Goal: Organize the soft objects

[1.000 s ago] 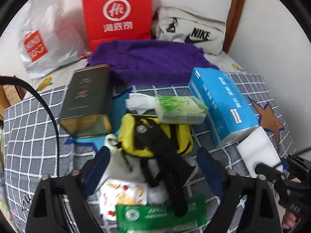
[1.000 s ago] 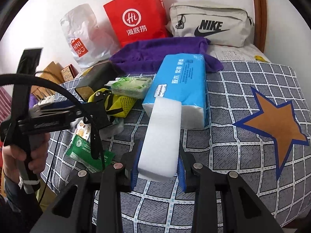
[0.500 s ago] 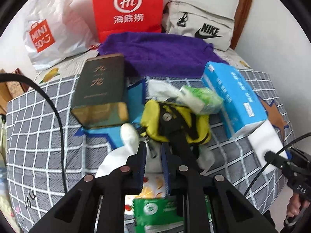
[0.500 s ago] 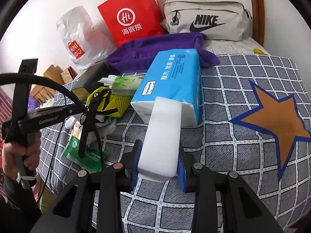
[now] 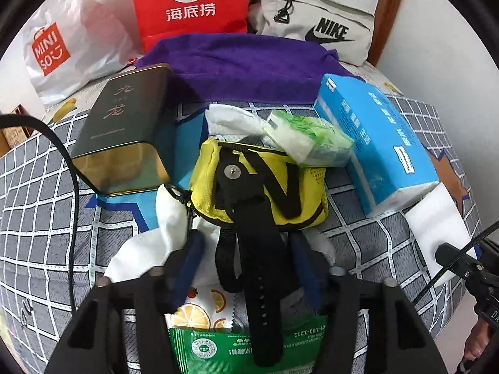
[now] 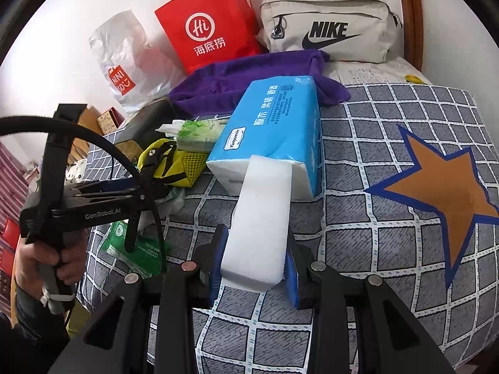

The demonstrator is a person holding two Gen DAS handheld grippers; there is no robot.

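My left gripper (image 5: 246, 265) hangs over a yellow pouch (image 5: 259, 184). Its jaws are opening, and the pouch's black strap (image 5: 259, 265) lies between them without the pads pressing on it. Under the strap lie white tissue paper (image 5: 156, 237), a fruit-print packet (image 5: 199, 308) and a green wipes packet (image 5: 224, 346). My right gripper (image 6: 254, 265) is shut on a white sponge block (image 6: 262, 218), whose far end rests against a blue tissue pack (image 6: 274, 131). A green tissue pack (image 5: 315, 140) leans on the pouch. A purple towel (image 5: 243, 65) lies behind.
A dark tin box (image 5: 124, 131) lies left of the pouch. A red paper bag (image 5: 190, 3), a white Miniso bag (image 5: 62, 46) and a grey Nike bag (image 5: 318, 21) line the wall. The checked cover (image 6: 389, 124) with an orange star spreads to the right.
Half a second ago the left jaws were nearly shut beside the strap; now they stand apart around it, and the gripper sits lower over the pile. The right gripper still holds the sponge.
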